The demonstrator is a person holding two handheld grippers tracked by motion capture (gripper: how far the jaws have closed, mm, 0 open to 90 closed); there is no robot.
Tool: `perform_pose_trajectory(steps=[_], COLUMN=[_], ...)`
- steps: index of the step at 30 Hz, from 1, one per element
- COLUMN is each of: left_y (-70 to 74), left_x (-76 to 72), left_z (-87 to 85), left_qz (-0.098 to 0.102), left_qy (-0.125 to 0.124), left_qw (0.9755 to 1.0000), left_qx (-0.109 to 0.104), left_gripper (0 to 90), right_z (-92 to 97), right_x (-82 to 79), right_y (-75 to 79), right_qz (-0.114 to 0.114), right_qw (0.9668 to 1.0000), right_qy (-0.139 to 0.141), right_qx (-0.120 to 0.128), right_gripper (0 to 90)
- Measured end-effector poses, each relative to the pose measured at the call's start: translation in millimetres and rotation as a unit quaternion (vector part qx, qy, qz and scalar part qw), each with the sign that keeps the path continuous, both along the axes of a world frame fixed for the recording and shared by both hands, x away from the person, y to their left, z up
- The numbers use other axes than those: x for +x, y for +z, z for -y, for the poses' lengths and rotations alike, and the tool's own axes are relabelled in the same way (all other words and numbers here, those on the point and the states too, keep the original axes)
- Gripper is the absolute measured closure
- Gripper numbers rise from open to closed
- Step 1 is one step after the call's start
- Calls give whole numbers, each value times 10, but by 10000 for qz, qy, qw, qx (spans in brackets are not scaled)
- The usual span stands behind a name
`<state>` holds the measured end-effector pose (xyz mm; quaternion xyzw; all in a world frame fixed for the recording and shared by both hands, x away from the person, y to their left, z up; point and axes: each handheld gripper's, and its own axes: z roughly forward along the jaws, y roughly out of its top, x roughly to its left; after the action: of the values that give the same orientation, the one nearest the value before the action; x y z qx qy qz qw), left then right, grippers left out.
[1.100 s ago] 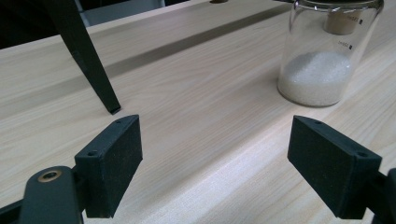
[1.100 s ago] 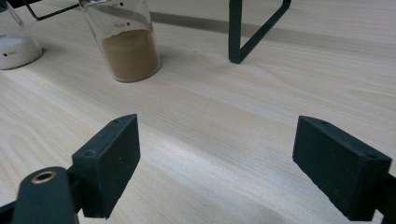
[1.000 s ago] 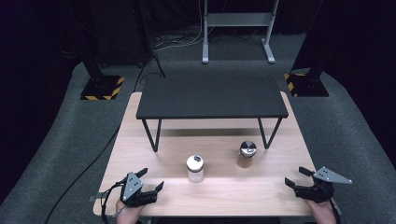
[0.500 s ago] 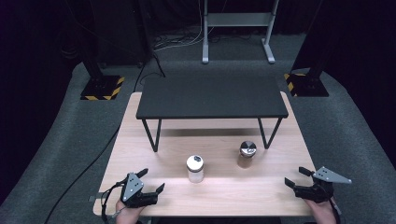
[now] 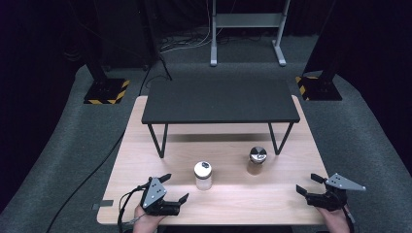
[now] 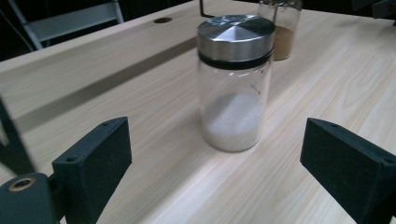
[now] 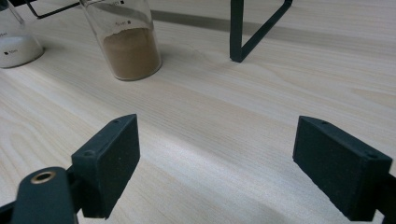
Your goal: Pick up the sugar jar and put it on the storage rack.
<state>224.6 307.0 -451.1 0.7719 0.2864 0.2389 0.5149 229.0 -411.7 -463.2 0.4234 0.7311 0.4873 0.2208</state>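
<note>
A glass jar of white powder [image 5: 203, 175] with a steel lid stands on the wooden table [image 5: 141, 150]. A second jar holding brown powder [image 5: 256, 160] stands to its right. My left gripper [image 5: 176, 187] is at the front left, pointing at the white jar [image 6: 233, 84]. Its jaws have just been opening and now stand wide, with nothing between them. The brown jar [image 6: 282, 28] shows behind. My right gripper [image 5: 307, 183] rests open at the front right and holds nothing. In the right gripper view [image 7: 215, 158] the brown jar [image 7: 128, 42] stands ahead to the left, and the white jar [image 7: 16, 42] is at the edge.
A low black shelf [image 5: 218, 99] on thin metal legs spans the back half of the table; one leg [image 7: 254, 32] stands close to the brown jar. A cable [image 5: 92, 174] trails off the table's left edge. Black stands with striped bases [image 5: 107, 91] sit on the floor behind.
The left gripper has shifted right toward the white jar and lifted a little, and its jaws have spread wider. The right gripper and both jars have not moved.
</note>
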Motion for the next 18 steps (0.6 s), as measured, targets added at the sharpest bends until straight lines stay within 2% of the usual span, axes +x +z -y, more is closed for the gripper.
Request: perform_pose_trajectory(steps=[4,9,15,18], left_y=[1,-36,-116,-157], left_x=[102,225,321,373], left_z=[122,237,338,372], left_qz=[-46,-114,-156,-180], left_qy=[-101,-169,-30,-41], left_qw=[9999,9998,9998,9997], left_qx=[38,-47,-91,-150], left_gripper=[78,75,82,92], right_z=[-3,-1,-1,-1], right_x=[1,-3,1,2], right_y=[2,-2,1,1], right_qz=[-3,13,3,1], right_qw=[10000,10000,10000,10000], right_qy=[3,3,14,14], right_qx=[-9,-4,-10,-11], right_gripper=[135,135,136,136])
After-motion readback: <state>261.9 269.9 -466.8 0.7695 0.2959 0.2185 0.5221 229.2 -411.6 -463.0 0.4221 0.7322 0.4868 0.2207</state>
